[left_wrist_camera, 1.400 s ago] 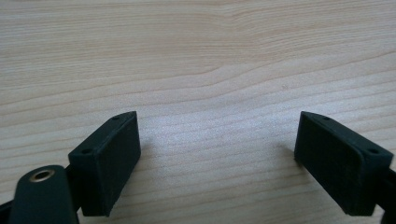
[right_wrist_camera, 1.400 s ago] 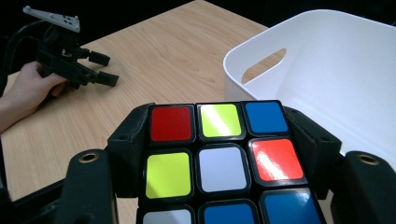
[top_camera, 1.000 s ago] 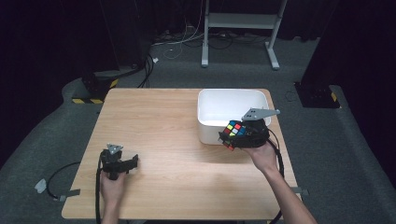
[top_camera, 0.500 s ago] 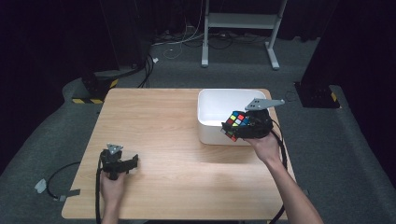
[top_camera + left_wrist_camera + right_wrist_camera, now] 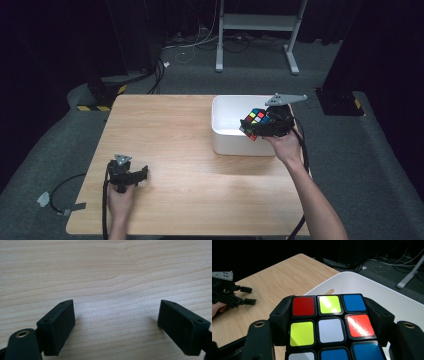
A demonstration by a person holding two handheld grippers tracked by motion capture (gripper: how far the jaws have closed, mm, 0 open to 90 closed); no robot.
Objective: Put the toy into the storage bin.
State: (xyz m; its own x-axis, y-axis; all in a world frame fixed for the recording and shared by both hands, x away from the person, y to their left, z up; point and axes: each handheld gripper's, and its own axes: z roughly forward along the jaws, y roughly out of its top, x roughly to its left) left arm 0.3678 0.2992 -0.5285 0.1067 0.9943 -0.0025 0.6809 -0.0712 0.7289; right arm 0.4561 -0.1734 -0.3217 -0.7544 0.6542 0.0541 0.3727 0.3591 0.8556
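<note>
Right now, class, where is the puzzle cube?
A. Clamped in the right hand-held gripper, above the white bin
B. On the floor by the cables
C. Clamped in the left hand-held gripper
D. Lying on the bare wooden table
A: the right hand-held gripper has its jaws shut on the puzzle cube, held over the white bin.

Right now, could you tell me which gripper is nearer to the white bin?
Right. The right gripper holds the puzzle cube over the white bin at its right side. The left gripper rests open on the table, well off to the bin's left.
</note>
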